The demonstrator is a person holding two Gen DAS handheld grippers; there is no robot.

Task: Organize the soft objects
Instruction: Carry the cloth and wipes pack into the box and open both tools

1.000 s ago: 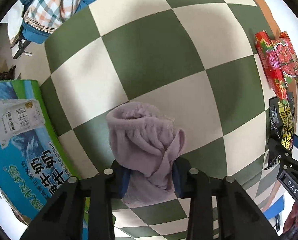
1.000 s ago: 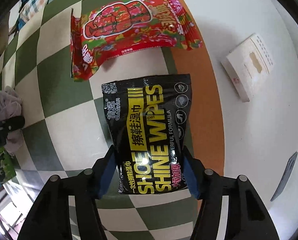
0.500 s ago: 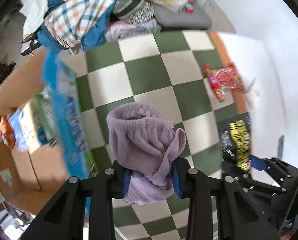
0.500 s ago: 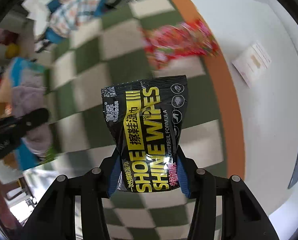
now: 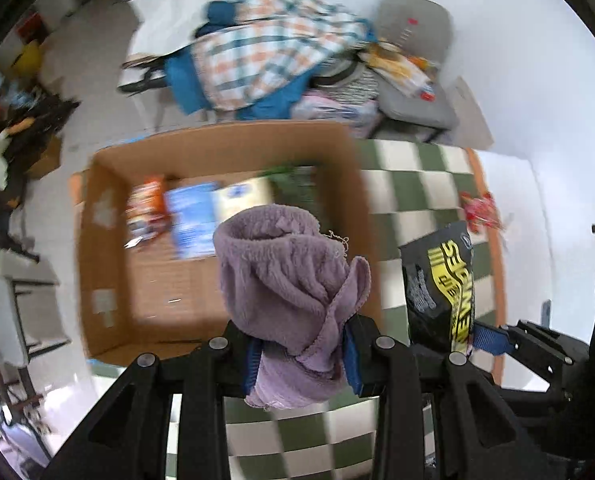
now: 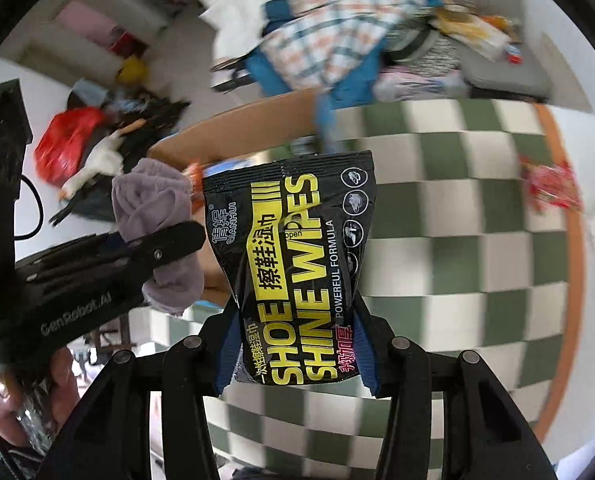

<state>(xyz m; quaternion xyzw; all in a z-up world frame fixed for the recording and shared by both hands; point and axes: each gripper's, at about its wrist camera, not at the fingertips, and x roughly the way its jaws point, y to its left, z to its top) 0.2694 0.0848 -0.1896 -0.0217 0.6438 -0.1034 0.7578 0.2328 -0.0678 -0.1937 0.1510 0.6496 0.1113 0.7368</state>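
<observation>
My left gripper [image 5: 303, 356] is shut on a crumpled lilac towel [image 5: 289, 280] and holds it in the air in front of an open cardboard box [image 5: 109, 320]. The towel also shows in the right wrist view [image 6: 153, 204], to the left. My right gripper [image 6: 293, 356] is shut on a black and yellow pack of shoe shine wipes [image 6: 293, 264], held upright above the green and white checkered mat [image 6: 457, 240]. The pack also shows in the left wrist view [image 5: 441, 284], to the right of the towel.
The box holds a snack bag [image 5: 145, 208] and blue and white packs [image 5: 193, 220]. A red packet [image 6: 549, 188] lies on the mat's far right by the orange edge. A pile of checked cloth [image 5: 265, 56] and a grey cushion [image 5: 413, 24] lie behind the box.
Both grippers have lifted off the mat with their loads and swung up and left. The open box has come into view in front of the towel.
</observation>
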